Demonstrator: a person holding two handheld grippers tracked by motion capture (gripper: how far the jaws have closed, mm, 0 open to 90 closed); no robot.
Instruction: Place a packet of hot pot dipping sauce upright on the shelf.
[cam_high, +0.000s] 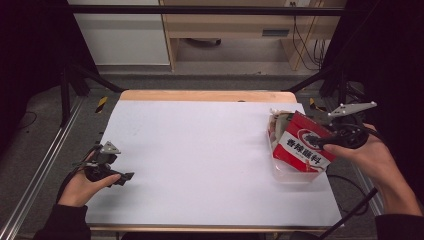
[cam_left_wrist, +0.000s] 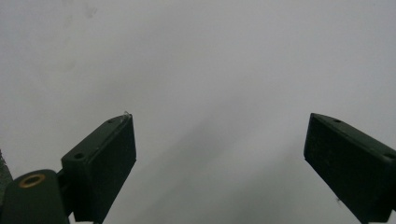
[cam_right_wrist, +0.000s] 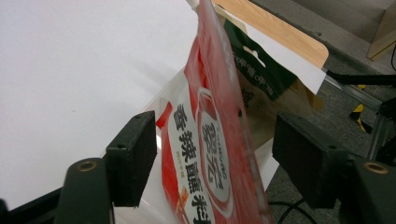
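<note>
On the near left part of the white table (cam_high: 200, 160), well apart from the clear plastic tub (cam_high: 295, 172) that serves as the landmark here, the left gripper (cam_high: 125, 177) lies low over the bare surface in the person's left hand (cam_high: 82, 187); in the left gripper view its two black jaws stand spread wide with nothing but white table between them. Toward the near right of the table, the tub sits close to the right edge, and a red seasoning packet (cam_high: 303, 145) with white characters stands in it, tilted, its upper end rising above the tub's rim. The right gripper (cam_high: 325, 145) is at the packet's right side, just above the tub, held by the person's right hand (cam_high: 370, 155), with the grey three-cornered plate on top. In the right gripper view the red seasoning packet (cam_right_wrist: 210, 140) runs edge-on between the jaws, which stand spread on either side of it with a gap showing at each pad, so they do not pinch it. Behind the red packet in the tub stand more packets, among them a green packet (cam_right_wrist: 254, 70) with a hang hole, and a pale one beside it. Beyond the tub the table's far wooden edge (cam_high: 205, 95) shows, then grey floor and a light wooden cabinet (cam_high: 225, 25).
</note>
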